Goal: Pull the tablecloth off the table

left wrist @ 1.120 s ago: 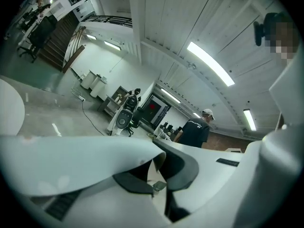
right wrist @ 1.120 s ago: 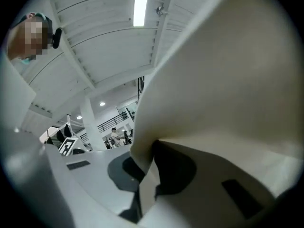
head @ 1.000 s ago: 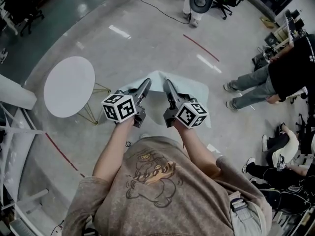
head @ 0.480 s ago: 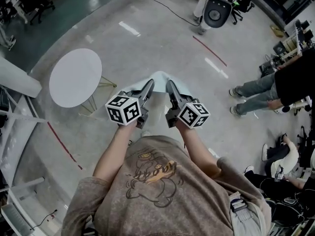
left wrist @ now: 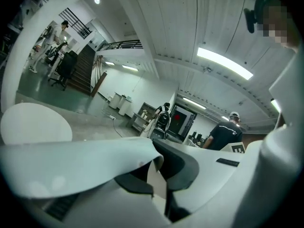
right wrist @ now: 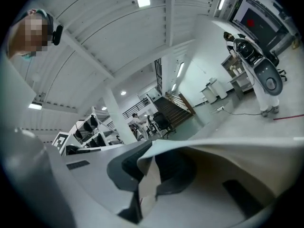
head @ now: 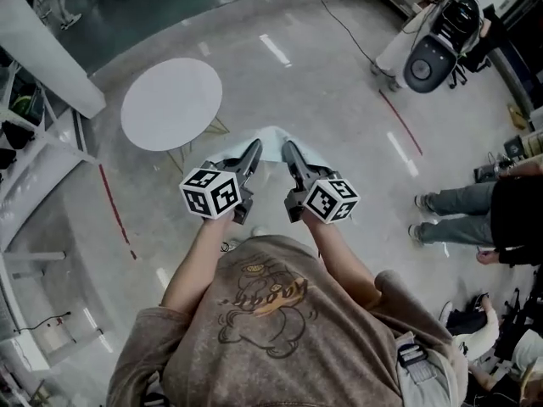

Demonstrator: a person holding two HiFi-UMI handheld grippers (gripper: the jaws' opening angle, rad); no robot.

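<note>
The pale tablecloth (head: pixel 271 136) is off the round white table (head: pixel 171 104) and is held up in front of the person's chest. My left gripper (head: pixel 253 148) is shut on one part of its edge and my right gripper (head: pixel 288 149) on another, the tips close together. In the left gripper view the cloth (left wrist: pixel 71 167) drapes over the pinched jaws of the left gripper (left wrist: pixel 154 175), with the table (left wrist: pixel 33 122) bare at the left. In the right gripper view the cloth (right wrist: pixel 237 151) folds out of the closed jaws of the right gripper (right wrist: pixel 147 179).
A white machine on a wheeled base (head: pixel 433 53) stands at the upper right. A person's legs (head: pixel 462 219) are at the right. A white pillar (head: pixel 42 36) and shelving are at the left. Red tape lines (head: pixel 114 206) cross the concrete floor.
The view has swung: the table and the machine have shifted right in the picture. Less of the cloth shows past the grippers than a second ago. Both grippers keep their hold.
</note>
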